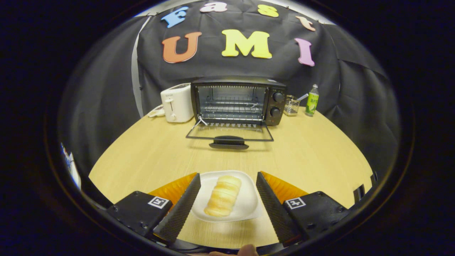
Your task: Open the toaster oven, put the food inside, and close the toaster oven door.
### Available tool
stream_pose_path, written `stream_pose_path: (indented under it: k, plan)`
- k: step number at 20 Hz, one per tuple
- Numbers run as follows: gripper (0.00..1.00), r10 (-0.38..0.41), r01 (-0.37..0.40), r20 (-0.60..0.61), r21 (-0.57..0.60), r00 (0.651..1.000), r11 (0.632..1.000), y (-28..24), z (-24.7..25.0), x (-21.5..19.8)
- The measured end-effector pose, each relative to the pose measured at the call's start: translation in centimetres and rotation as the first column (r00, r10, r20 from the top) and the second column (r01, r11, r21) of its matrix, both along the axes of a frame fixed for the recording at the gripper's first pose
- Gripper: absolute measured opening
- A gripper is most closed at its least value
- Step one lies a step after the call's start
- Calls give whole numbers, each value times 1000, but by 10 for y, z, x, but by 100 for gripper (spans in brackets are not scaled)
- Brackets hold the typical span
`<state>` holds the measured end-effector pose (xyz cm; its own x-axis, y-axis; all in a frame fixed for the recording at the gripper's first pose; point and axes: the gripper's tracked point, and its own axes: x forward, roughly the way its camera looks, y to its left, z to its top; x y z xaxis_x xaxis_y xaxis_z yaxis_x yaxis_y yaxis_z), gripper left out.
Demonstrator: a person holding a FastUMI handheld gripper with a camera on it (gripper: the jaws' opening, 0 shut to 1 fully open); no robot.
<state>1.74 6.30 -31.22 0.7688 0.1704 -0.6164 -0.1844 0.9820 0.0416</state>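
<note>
hand-held gripper (228, 177) spread wide, fingers apart on either side of a white plate (245, 208), neither finger pressing on it as far as can be seen; nothing gripped. bread roll (223, 196), pale golden and ridged, lies lengthwise on the plate, sitting between the two fingers. plate rests on the light wood table (149, 156). a fingertip (247, 250) of the person shows just behind the fingers, low and blurred. beyond the fingers, well apart across bare table, stands the toaster oven (238, 101), black, its door (230, 134) dropped fully open and lying flat toward the gripper, dark handle at the front lip. wire rack (231, 108) visible inside the cavity, no food on it. two round knobs (278, 96) stacked on the oven's right panel. just left of the oven, a white slot toaster (176, 103), close beside it. right of the oven, a small clear container (291, 105) with something thin leaning out of it, kind unclear. further right, a green bottle (312, 100) standing upright near the table's far rim. black cloth wall (106, 89) behind everything.
</note>
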Motion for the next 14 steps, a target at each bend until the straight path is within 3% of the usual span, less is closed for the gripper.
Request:
stream_pose_path:
  k: [11,14]
  plan:
    - [100,-33,35,-126,20,992,999,4,-53,-1]
    - [96,-28,32,-149,23,988,999,8,-63,-3]
